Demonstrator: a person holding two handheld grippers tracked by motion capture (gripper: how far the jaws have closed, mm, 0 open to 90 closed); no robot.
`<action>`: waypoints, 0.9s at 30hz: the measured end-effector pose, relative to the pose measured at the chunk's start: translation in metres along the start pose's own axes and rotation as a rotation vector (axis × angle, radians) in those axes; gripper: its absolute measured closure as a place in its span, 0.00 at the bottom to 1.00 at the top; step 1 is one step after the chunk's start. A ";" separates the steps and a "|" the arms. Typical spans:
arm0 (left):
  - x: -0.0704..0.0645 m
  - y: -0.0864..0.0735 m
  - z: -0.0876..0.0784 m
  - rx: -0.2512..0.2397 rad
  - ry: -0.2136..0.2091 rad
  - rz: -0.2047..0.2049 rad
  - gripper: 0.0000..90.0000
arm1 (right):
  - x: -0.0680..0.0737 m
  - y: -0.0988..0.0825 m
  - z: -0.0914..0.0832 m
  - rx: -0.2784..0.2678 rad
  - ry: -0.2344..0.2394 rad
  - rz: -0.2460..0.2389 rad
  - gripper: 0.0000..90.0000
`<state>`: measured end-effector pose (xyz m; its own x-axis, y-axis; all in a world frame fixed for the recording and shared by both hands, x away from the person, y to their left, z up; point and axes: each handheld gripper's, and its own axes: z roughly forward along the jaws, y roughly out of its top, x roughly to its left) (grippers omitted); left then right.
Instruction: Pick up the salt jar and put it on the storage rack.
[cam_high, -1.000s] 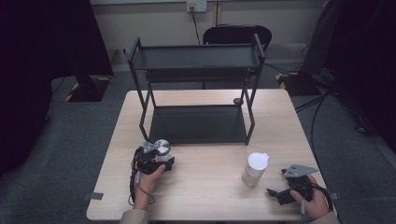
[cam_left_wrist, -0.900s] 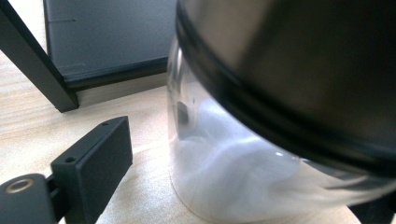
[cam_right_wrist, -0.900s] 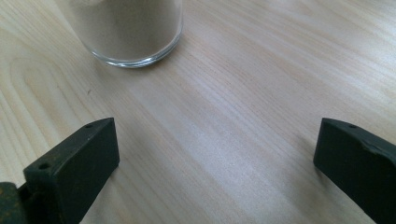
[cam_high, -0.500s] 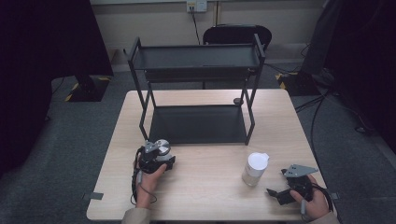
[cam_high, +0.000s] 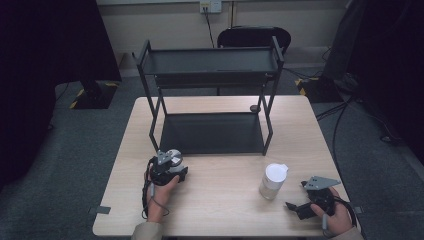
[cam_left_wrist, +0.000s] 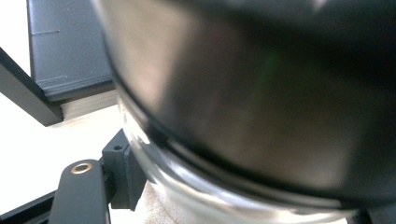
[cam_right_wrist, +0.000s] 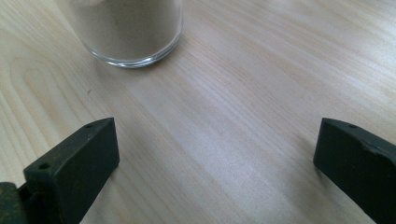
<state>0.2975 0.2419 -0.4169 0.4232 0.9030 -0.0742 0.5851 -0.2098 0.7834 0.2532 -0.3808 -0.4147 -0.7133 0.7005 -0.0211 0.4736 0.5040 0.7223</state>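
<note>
High view: the left gripper has just closed on a jar; the shelf lies just beyond, far side.

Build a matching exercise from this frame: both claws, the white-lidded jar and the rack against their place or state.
1. left claw
2. right claw
3. white-lidded jar
4. black rack

a. open over bare table
b. on the table's far half
c. shut on a metal-lidded jar
d. stands free between the hands

Pairs: 1-c, 2-a, 3-d, 4-b.
The left claw's jaws have just been closing, with that jar between them.
</note>
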 end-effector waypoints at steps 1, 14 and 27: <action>-0.001 0.001 0.000 0.004 0.004 0.004 0.32 | 0.000 0.000 0.000 0.000 0.000 0.000 0.00; 0.003 0.010 -0.003 0.023 -0.018 -0.001 0.33 | 0.000 0.000 0.000 0.000 0.000 0.000 0.00; 0.007 0.036 -0.013 0.032 -0.071 0.011 0.33 | 0.000 0.000 0.000 0.000 0.000 0.000 0.00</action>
<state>0.3128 0.2460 -0.3813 0.4769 0.8721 -0.1100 0.6017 -0.2327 0.7640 0.2532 -0.3808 -0.4147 -0.7132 0.7007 -0.0210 0.4737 0.5039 0.7223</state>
